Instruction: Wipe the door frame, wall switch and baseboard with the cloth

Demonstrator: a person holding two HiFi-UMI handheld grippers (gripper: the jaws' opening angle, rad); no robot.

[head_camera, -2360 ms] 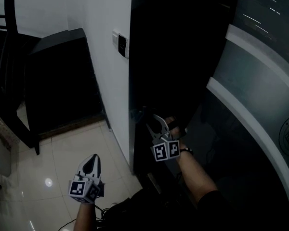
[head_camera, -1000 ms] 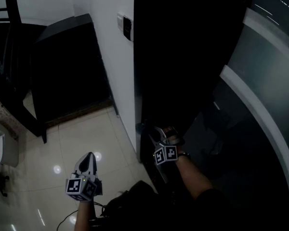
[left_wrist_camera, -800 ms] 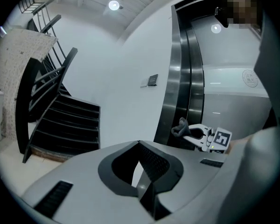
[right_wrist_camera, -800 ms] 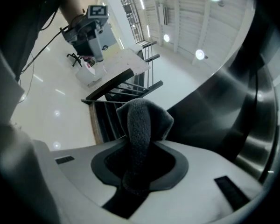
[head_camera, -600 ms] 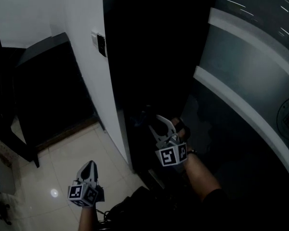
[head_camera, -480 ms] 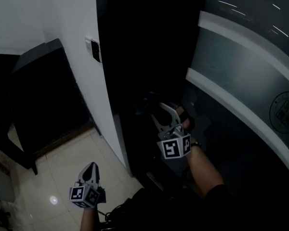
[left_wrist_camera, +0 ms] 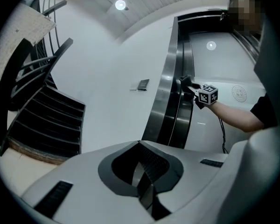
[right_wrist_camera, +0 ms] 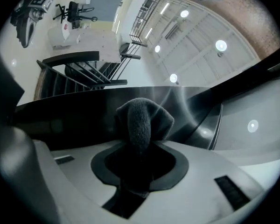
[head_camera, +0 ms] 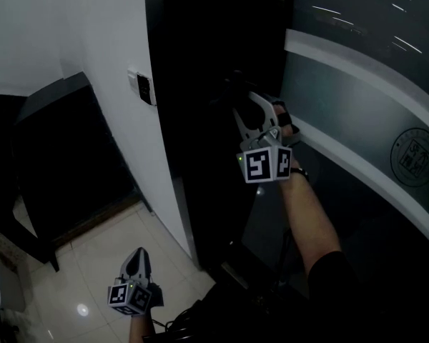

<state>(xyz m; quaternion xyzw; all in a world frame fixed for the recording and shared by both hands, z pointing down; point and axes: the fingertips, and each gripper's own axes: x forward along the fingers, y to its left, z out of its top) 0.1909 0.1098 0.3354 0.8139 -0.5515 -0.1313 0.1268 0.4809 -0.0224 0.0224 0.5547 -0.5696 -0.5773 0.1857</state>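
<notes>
At the far left a dark staircase (left_wrist_camera: 42, 111) climbs beside the white wall (head_camera: 93, 41). Below it lies the pale tiled floor (head_camera: 86, 263), glossy, with a spot of reflected light. The left tool (head_camera: 136, 254) hangs low over those tiles, near the foot of the wall and pointing forward. Its own view shows its jaws pressed together with nothing between them, and it looks toward the wall and the doorway rather than touching either.

Further right, the wall switch (head_camera: 143, 88) sits on the white wall close to the wall's right edge — a small plate with a dark face. Just beside it stands the door frame (head_camera: 200, 134), a tall, dark, shiny upright that runs from the floor up out of the head view.

The right tool (head_camera: 244, 98) is raised to roughly the height of the switch, with the person's forearm (head_camera: 307, 213) stretched out behind it. It pinches the cloth (right_wrist_camera: 141, 118) — a dark grey, fleecy wad, folded over and bulging out past the jaw tips. The cloth appears to lie against the glossy dark face of the door frame, well above the floor.

To the right of the arm a grey glass panel (head_camera: 372, 20) slants away, crossed by a pale band (head_camera: 357, 66) and marked with a round emblem (head_camera: 415, 156) near the right edge.
</notes>
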